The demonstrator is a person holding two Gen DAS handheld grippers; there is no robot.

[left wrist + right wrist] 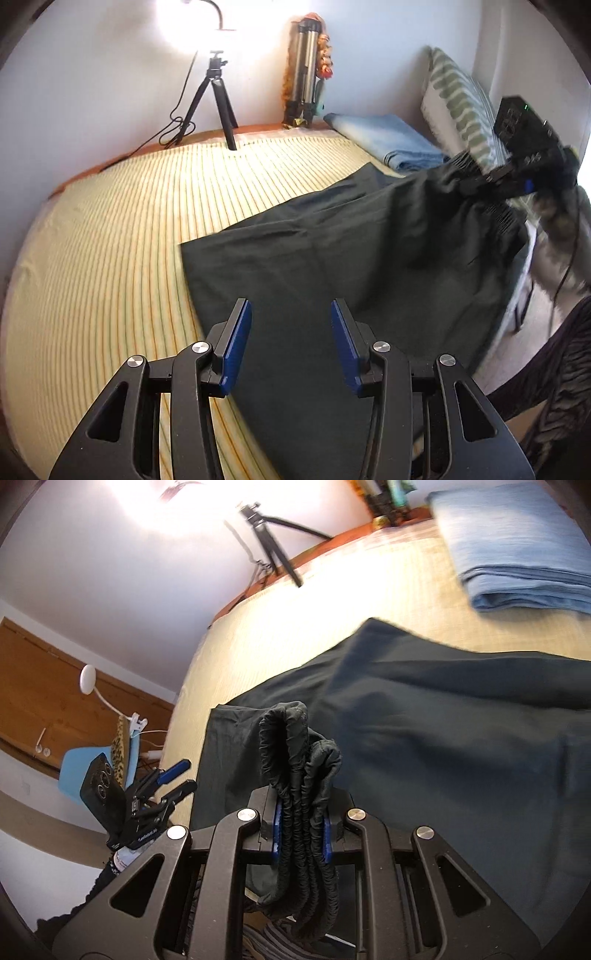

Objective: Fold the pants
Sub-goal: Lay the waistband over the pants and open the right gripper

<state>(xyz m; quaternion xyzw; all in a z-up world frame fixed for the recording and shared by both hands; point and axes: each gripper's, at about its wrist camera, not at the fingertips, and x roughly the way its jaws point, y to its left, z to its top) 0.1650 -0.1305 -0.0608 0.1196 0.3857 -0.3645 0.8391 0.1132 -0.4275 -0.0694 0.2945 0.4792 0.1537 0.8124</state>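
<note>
The right gripper (300, 830) clamps the waistband of the pants (424, 738), which lie ahead of it on the bed (110, 229). The left gripper (291, 343) stands open and empty over the cloth, so the free side may sag and fold crooked.

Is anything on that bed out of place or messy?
Only the dark pants: half spread on the striped sheet, their gathered waistband bunched in the right gripper. The folded blue cloth lies neat.
</note>
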